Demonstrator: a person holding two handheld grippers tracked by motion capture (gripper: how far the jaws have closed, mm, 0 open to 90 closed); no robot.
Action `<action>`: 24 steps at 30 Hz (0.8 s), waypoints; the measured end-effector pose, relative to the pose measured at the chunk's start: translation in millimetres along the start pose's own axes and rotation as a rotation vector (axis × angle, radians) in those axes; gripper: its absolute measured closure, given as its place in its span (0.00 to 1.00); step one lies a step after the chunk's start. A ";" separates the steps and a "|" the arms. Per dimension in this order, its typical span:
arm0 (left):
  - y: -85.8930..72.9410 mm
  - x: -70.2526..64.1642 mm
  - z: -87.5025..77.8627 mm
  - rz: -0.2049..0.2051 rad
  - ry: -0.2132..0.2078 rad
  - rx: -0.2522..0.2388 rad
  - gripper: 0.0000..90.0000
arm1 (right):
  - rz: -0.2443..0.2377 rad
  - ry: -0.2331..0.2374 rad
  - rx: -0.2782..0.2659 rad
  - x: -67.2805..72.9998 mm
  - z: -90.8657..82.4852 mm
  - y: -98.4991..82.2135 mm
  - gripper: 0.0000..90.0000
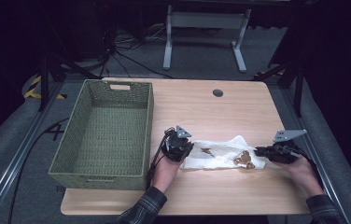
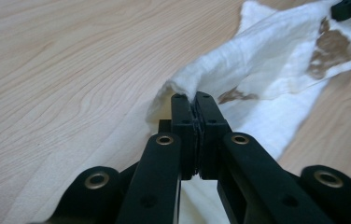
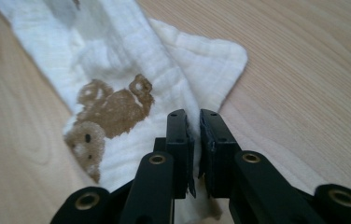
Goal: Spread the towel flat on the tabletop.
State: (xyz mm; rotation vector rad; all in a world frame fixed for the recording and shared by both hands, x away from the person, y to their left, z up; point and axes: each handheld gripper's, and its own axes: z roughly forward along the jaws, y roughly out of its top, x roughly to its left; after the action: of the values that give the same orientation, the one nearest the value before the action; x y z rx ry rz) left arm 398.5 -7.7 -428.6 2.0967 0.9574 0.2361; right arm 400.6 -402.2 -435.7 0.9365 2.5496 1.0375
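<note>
Now both grippers, left [image 1: 186, 148] and right [image 1: 257, 151], clench opposite edges of the white bear-printed muslin cloth [image 1: 216, 156] on the bench [image 1: 239, 107]; folding evenly seems next.

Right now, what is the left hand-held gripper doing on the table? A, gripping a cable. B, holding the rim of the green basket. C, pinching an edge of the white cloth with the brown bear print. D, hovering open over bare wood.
C: in the left gripper view the left hand-held gripper has its jaws shut on a bunched edge of the white cloth, well apart from the green basket.
</note>
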 end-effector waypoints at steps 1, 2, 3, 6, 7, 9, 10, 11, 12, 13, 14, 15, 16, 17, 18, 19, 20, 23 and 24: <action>0.3 1.0 1.9 0.005 0.014 0.008 0.98 | 0.003 -0.002 0.010 -2.3 3.5 0.1 0.91; -0.2 1.9 4.6 0.007 0.021 0.007 0.97 | 0.002 -0.010 0.019 -4.2 6.8 0.0 0.90; -0.5 1.9 5.5 0.004 0.027 0.010 0.96 | 0.005 -0.016 0.026 -6.2 9.8 -0.2 0.87; -1.0 0.0 4.0 0.019 0.059 0.009 0.86 | 0.010 -0.026 0.018 -7.3 8.1 0.0 0.83; -0.6 -0.3 3.0 0.027 0.064 -0.002 0.86 | 0.007 -0.037 0.001 -7.1 3.7 0.2 0.81; 0.1 -1.3 -0.1 0.037 0.069 -0.015 0.83 | 0.021 -0.049 -0.035 -6.3 -6.5 0.7 0.78; 0.3 -2.2 -0.2 0.040 0.062 -0.016 0.83 | 0.023 -0.051 -0.049 -5.7 -10.6 0.7 0.77; 0.6 -2.3 0.8 0.053 0.061 -0.011 0.83 | 0.025 -0.049 -0.063 -4.6 -14.3 0.6 0.77; 0.3 -3.4 2.7 0.046 0.060 -0.001 0.82 | 0.023 -0.045 -0.069 -3.2 -17.4 0.3 0.76; 0.3 -3.3 5.8 0.058 0.059 0.004 0.82 | 0.024 -0.040 -0.076 -1.0 -19.7 -0.1 0.76; 0.2 -3.3 8.1 0.061 0.065 0.020 0.81 | 0.024 -0.032 -0.081 2.1 -21.2 -1.1 0.76; 0.5 -2.5 11.4 0.065 0.062 0.021 0.80 | 0.017 -0.025 -0.078 5.7 -22.4 -2.5 0.76; 1.3 -1.3 14.6 0.060 0.059 0.027 0.79 | 0.011 -0.022 -0.073 9.6 -23.1 -4.1 0.75; 2.0 -0.5 16.7 0.060 0.059 0.030 0.77 | 0.008 -0.010 -0.066 14.2 -23.6 -6.5 0.74; 2.5 0.7 20.6 0.056 0.065 0.034 0.74 | 0.008 -0.005 -0.062 17.1 -24.0 -8.0 0.74; 2.8 1.7 22.6 0.046 0.068 0.038 0.71 | -0.001 -0.003 -0.056 20.9 -24.2 -10.3 0.73; 2.4 4.0 26.3 0.029 0.066 0.042 0.69 | 0.004 0.003 -0.053 23.2 -24.5 -11.5 0.73; 1.9 9.0 31.7 0.014 0.069 0.062 0.64 | 0.008 0.013 -0.044 30.1 -26.3 -17.5 0.71; 1.8 11.1 33.7 0.010 0.074 0.059 0.63 | 0.005 0.012 -0.040 31.7 -26.3 -19.7 0.71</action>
State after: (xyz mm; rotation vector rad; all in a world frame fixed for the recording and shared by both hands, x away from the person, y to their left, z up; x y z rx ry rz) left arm 422.7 -20.6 -451.2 2.1605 1.0086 0.2958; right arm 355.7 -406.8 -429.6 0.9297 2.5270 1.0950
